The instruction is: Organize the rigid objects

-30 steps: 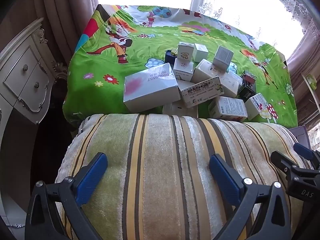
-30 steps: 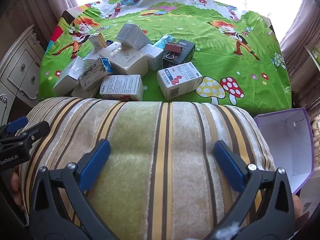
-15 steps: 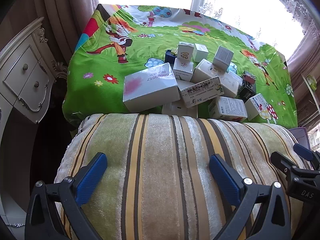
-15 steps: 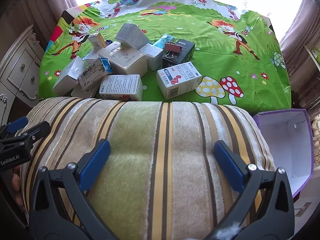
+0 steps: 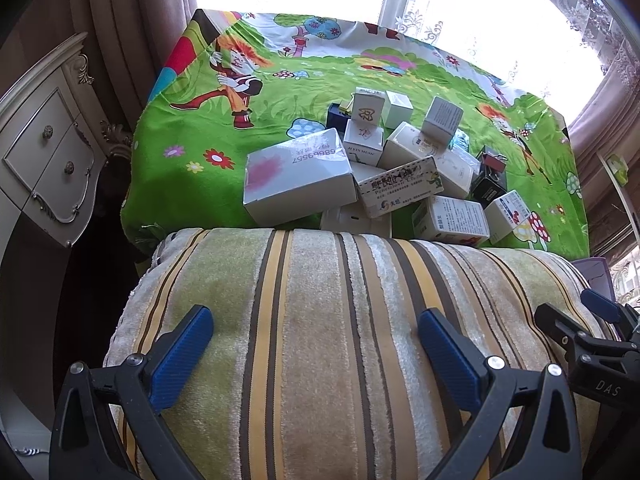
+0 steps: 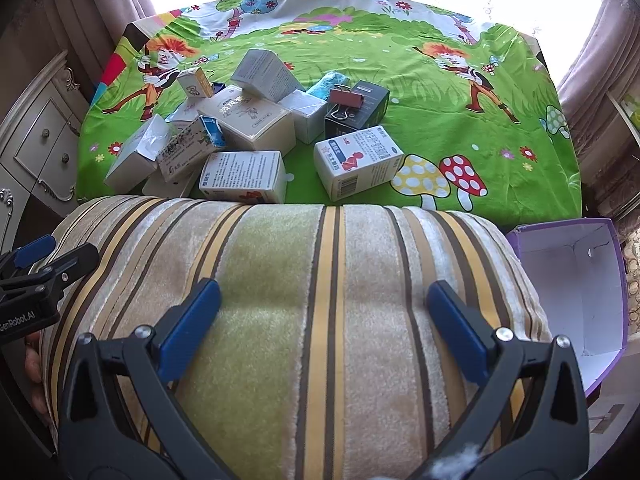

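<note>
1. Grippers first, nearest to me: the left gripper (image 5: 314, 344) and the right gripper (image 6: 324, 312) are both hovering low over a striped green-and-yellow plush cushion (image 6: 280, 300), each with its blue-padded fingers spread wide and nothing between them.

2. Just beyond the cushion's far edge, a jumble of small cardboard cartons (image 6: 244, 128) is lying on a bright green cartoon-print tablecloth (image 6: 460, 120). Nearest are a white carton with a red figure printed on it (image 6: 360, 162) and a white carton covered in fine text (image 6: 244, 176), both lying flat and a little apart.

3. Further in, a black box (image 6: 360, 114) is carrying a reddish binder clip (image 6: 346, 98) on top, and a grey-white carton (image 6: 266, 74) is leaning tilted over its neighbours.

4. Off to the right, beside the cushion, an open purple box with a white inside (image 6: 576, 280) is standing empty; I judge it to be where the cartons belong.

5. Risks as I see them: the cushion is sitting between grippers and pile, so a low reach could be dragging across it. The stacked cartons are resting on each other, so pulling a lower one could be toppling the tilted one or shaking the clip loose. Thin card could be crushing under a hard squeeze.
</note>
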A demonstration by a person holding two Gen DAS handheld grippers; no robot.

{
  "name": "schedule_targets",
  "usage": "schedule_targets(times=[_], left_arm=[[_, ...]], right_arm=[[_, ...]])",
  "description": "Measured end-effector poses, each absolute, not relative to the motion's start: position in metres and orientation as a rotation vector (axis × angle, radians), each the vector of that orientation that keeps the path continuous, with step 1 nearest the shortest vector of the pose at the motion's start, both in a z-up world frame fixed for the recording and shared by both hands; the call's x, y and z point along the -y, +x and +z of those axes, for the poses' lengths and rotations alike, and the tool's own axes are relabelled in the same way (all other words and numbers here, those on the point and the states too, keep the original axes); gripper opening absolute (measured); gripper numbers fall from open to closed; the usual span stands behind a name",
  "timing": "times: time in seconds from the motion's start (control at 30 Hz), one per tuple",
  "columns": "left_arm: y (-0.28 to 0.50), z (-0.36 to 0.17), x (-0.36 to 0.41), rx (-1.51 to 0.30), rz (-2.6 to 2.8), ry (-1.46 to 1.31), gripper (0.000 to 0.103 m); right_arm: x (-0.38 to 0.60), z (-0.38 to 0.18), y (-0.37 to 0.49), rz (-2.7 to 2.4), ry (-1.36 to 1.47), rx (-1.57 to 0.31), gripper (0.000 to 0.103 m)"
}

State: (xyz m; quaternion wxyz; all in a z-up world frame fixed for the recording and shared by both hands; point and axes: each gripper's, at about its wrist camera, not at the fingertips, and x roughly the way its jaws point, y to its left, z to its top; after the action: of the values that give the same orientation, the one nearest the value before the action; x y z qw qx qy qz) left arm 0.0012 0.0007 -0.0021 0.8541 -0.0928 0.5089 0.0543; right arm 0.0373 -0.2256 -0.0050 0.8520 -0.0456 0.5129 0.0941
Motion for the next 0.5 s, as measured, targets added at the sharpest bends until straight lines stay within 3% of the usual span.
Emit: schedule_targets(times=[0.5], left_arm=[[-0.002,0.010,-0.014,-0.997,0.044,-0.313,0.103]], right_arm=[[0.227,-0.007,0.051,0.240,-0.090,-1.139,0.103]])
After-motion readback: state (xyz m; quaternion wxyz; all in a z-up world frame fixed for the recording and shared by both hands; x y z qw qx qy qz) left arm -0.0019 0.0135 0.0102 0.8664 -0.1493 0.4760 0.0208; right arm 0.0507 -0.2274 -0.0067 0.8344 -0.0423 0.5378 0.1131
